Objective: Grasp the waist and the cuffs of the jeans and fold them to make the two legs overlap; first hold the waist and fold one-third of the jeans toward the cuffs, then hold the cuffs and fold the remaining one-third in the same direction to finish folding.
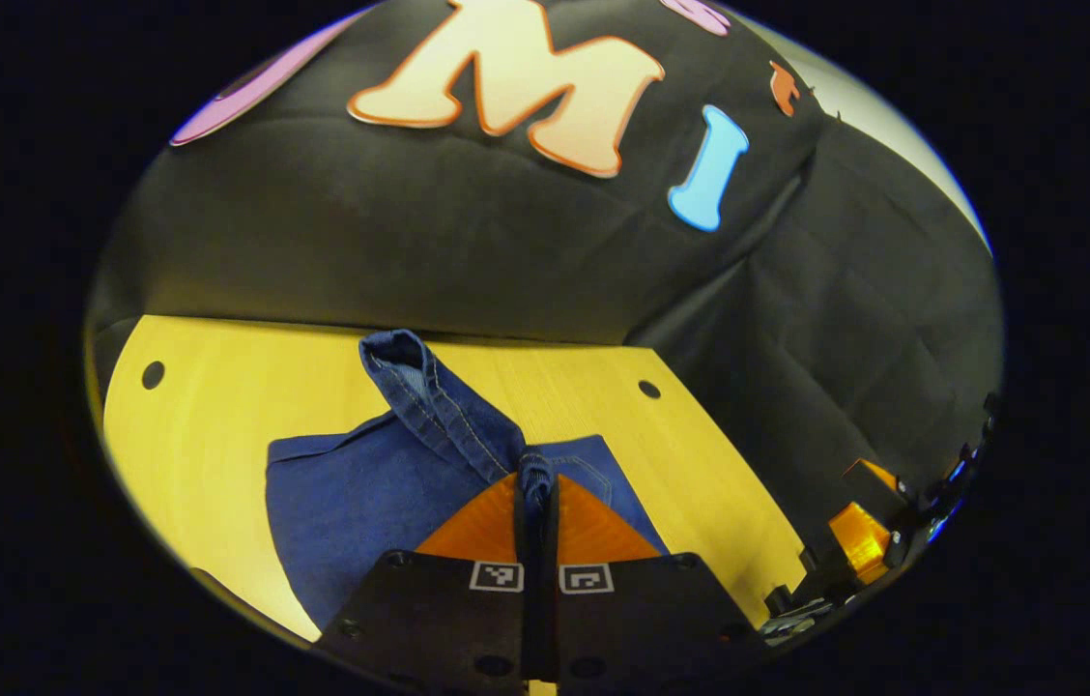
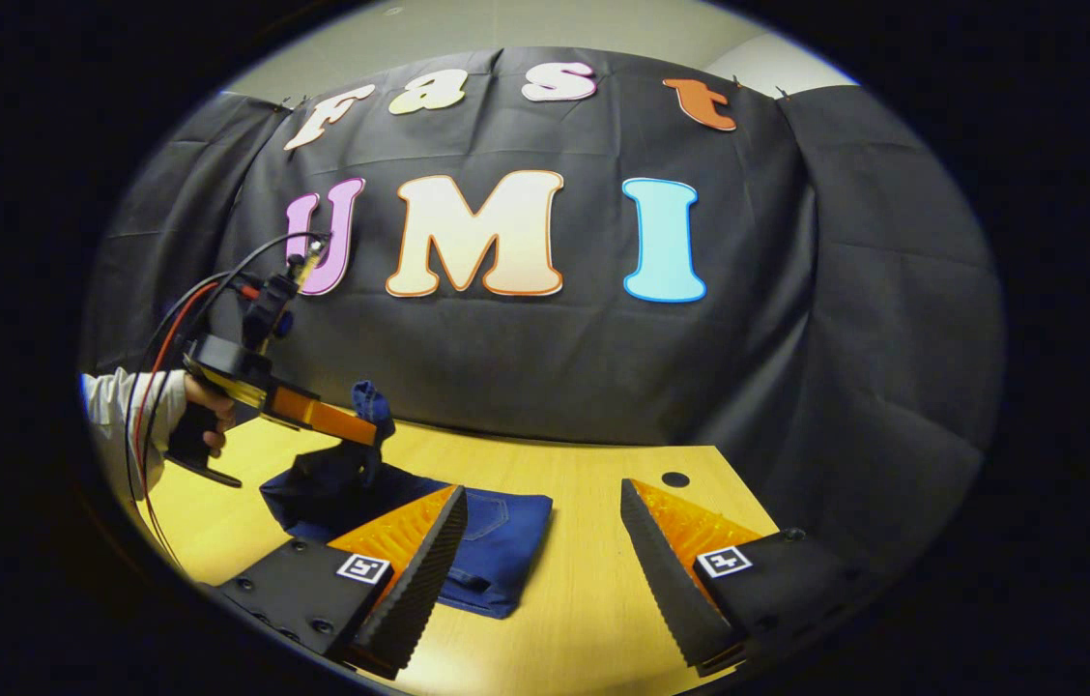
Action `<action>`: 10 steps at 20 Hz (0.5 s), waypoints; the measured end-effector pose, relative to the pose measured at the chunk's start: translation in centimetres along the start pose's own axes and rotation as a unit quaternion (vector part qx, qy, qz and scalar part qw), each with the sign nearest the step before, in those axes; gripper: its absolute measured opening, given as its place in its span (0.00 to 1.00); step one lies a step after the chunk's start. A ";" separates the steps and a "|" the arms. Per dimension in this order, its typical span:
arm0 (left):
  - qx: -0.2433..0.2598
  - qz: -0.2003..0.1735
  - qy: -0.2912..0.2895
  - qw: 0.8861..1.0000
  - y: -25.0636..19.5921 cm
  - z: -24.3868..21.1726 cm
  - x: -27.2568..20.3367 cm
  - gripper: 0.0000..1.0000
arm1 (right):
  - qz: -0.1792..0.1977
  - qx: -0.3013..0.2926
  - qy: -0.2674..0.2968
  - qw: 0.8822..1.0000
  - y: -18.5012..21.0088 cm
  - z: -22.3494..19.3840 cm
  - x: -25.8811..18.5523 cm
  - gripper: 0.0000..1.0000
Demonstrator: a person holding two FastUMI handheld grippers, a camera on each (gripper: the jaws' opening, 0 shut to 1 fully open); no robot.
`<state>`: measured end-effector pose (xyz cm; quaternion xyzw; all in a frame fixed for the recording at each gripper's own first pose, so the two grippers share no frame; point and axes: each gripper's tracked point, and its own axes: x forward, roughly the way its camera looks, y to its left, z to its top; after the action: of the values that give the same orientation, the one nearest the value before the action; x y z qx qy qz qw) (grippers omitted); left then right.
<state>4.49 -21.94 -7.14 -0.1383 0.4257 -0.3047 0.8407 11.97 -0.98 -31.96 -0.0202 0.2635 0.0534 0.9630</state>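
Note:
Dark blue jeans [image 1: 381, 493] lie partly folded on the yellow wooden table [image 1: 207, 425]. My left gripper [image 1: 535, 483] is shut on a leg of the jeans near its cuff [image 1: 395, 350], and the cuff end sticks up past the fingers. In the right gripper view the jeans [image 2: 497, 541] lie left of centre, with the left gripper [image 2: 366, 435] lifting the cuff [image 2: 368, 396] above them, held by a hand [image 2: 207, 411] in a white sleeve. My right gripper [image 2: 545, 541] stands open above the table, its left finger over the folded jeans, nothing between the fingers.
The black cloth wall [image 2: 545, 348] rises right behind the table's far edge. Round holes [image 1: 153, 374] mark the tabletop's corners. Black and red cables [image 2: 178, 309] trail from the left gripper. Bare wood [image 2: 584, 580] lies right of the jeans.

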 end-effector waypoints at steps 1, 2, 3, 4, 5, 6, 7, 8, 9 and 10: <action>0.002 -0.002 0.008 1.000 -0.9 -1.0 1.5 0.00 | -0.001 -0.001 0.000 1.000 -0.5 -0.2 -0.1 0.99; 0.005 -0.001 0.017 1.000 -1.4 -1.9 2.7 0.00 | 0.000 -0.002 0.001 1.000 -1.0 -0.3 -0.1 0.99; 0.011 0.008 0.025 1.000 -1.6 -2.8 3.8 0.00 | 0.001 -0.003 0.001 1.000 -1.4 -0.4 -0.1 0.99; 0.015 0.021 0.031 0.999 -1.5 -3.7 4.7 0.00 | 0.005 -0.004 0.001 1.000 -1.7 -0.5 0.0 0.99; 0.018 0.036 0.038 0.998 -1.2 -4.3 5.5 0.00 | 0.009 -0.003 0.002 1.000 -1.9 -0.6 0.1 1.00; 0.016 0.044 0.042 0.998 -1.1 -4.9 6.0 0.00 | 0.016 -0.001 0.003 1.000 -2.0 -0.6 0.2 0.99; 0.013 0.050 0.041 0.998 -1.3 -5.2 6.0 0.06 | 0.021 0.003 0.001 1.000 -2.0 -0.4 0.3 0.99; 0.015 0.054 0.038 0.998 -1.4 -5.4 6.4 0.11 | 0.026 0.007 0.000 1.000 -1.9 -0.1 0.3 0.99; 0.023 0.057 0.028 0.998 -1.7 -5.0 5.4 0.41 | 0.030 0.013 -0.004 0.999 -1.6 0.2 0.4 0.99; 0.036 0.063 0.011 0.997 -1.8 -3.9 4.5 0.70 | 0.033 0.018 -0.011 0.999 -1.2 0.8 0.4 0.99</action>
<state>2.66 -26.11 -11.47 -0.0775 0.4317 -0.2675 0.8580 12.85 -2.05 -31.46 0.0065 0.2539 0.0807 0.9638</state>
